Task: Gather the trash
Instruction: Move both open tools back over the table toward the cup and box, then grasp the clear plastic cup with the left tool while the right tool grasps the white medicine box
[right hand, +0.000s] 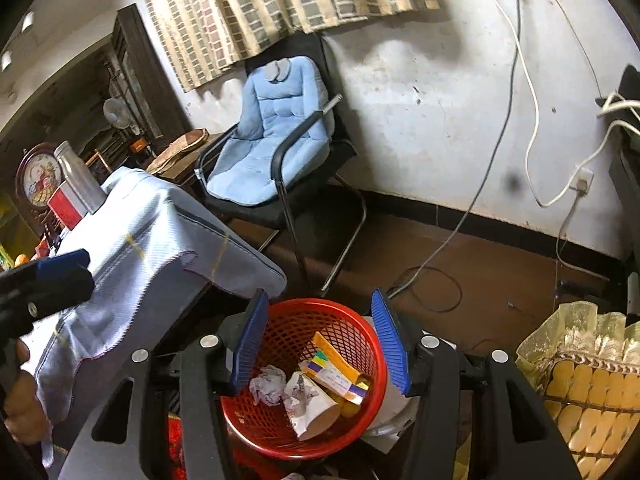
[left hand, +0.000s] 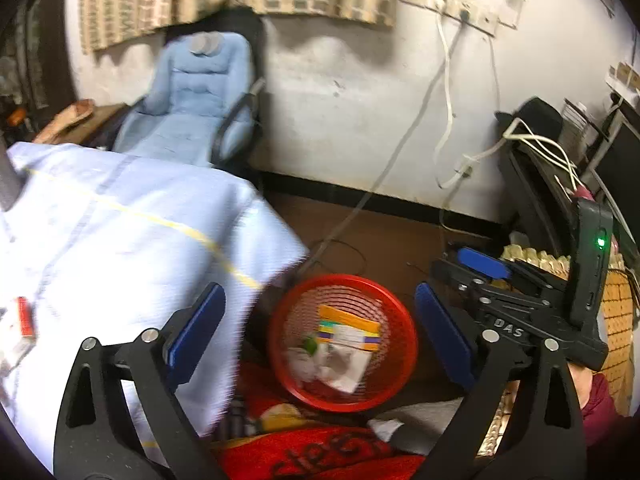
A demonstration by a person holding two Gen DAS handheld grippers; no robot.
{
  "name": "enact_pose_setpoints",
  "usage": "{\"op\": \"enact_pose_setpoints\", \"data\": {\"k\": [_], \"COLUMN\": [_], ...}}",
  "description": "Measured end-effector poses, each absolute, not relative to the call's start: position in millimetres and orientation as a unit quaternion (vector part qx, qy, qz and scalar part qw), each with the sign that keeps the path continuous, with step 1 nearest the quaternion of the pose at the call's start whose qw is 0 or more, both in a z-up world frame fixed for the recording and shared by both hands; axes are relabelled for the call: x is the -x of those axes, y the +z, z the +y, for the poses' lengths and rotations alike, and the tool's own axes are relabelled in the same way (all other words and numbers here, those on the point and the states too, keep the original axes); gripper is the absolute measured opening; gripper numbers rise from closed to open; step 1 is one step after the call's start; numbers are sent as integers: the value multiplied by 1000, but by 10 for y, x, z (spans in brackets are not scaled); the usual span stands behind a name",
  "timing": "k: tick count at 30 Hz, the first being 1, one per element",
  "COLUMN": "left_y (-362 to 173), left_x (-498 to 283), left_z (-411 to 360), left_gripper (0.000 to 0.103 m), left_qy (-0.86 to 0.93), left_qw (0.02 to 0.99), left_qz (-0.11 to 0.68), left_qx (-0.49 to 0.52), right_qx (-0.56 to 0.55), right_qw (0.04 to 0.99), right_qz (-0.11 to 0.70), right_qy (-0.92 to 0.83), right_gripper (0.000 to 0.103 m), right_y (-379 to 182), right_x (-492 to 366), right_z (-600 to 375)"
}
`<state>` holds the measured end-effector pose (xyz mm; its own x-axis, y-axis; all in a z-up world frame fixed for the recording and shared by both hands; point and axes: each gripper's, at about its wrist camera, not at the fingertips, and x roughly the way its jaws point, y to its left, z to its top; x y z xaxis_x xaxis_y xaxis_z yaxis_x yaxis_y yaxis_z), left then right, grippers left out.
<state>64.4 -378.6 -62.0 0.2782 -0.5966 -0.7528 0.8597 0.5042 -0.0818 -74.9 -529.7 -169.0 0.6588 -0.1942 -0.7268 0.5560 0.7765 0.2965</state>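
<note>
A red mesh trash basket [left hand: 404, 328] [right hand: 372, 344] stands on the floor beside the cloth-covered table. It holds an orange, purple and white packet [left hand: 352, 330] [right hand: 334, 370], crumpled white paper [right hand: 269, 385] and a torn paper cup [right hand: 310, 404]. My left gripper [left hand: 320, 332] is open and empty, above and in front of the basket. My right gripper [right hand: 320, 344] is open and empty, right above the basket; it also shows at the right of the left wrist view [left hand: 472, 268]. The left gripper's finger shows at the left edge of the right wrist view [right hand: 60, 264].
A table under a light blue cloth [left hand: 120, 248] [right hand: 152, 240] carries a red and white pack [left hand: 24, 318], a steel bottle [right hand: 78, 178] and a red box [right hand: 66, 204]. A blue-cushioned chair [right hand: 272, 148] stands by the wall. Cables [right hand: 440, 240] trail on the floor. A gold-covered seat [right hand: 580, 380] is at the right.
</note>
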Motion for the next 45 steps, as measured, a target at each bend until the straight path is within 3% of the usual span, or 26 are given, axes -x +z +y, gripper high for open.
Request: {"op": "enact_pose_setpoints", "data": {"k": [9,15,20,26,34,37,45], "left_y": [-228,-67,-60,-286,-435,-471,-522], "left_x": [-1050,-1426,-1789,-2265,-2446,-2451,-2362], "left_z": [-2872,-2011,-1313,-493,-149,-149,-480], "left_gripper": [96,96,96,96,96,96,96], "left_qy": [-383,-306,-235,-157,-121,-130,-154], "left_qw": [844,883,906,919,909,904,906], "left_qz": [347,339,342,361,398,406,393], "left_qx": [-146,-109,-84,-17,37,41,-22], "right_qx": [-189,-130,-98,-100,-80,-94,-130], "right_qw": [911,932,942,946,945,924,909], "right_qz": [330,319,313,307,318,371,396], "right_qy": [-162,-111,-75,-15,-8,2,9], "right_gripper": [56,64,79,81,82,86,87], "right_y": [-1179,-878,-745,-681,-821,-1000,-1112], "right_x": [402,21,-389,-1178,-2105,-2304,-2380], "right_z": [-4770,-4223,-3762,-3231,-2701,-2706,-2782]}}
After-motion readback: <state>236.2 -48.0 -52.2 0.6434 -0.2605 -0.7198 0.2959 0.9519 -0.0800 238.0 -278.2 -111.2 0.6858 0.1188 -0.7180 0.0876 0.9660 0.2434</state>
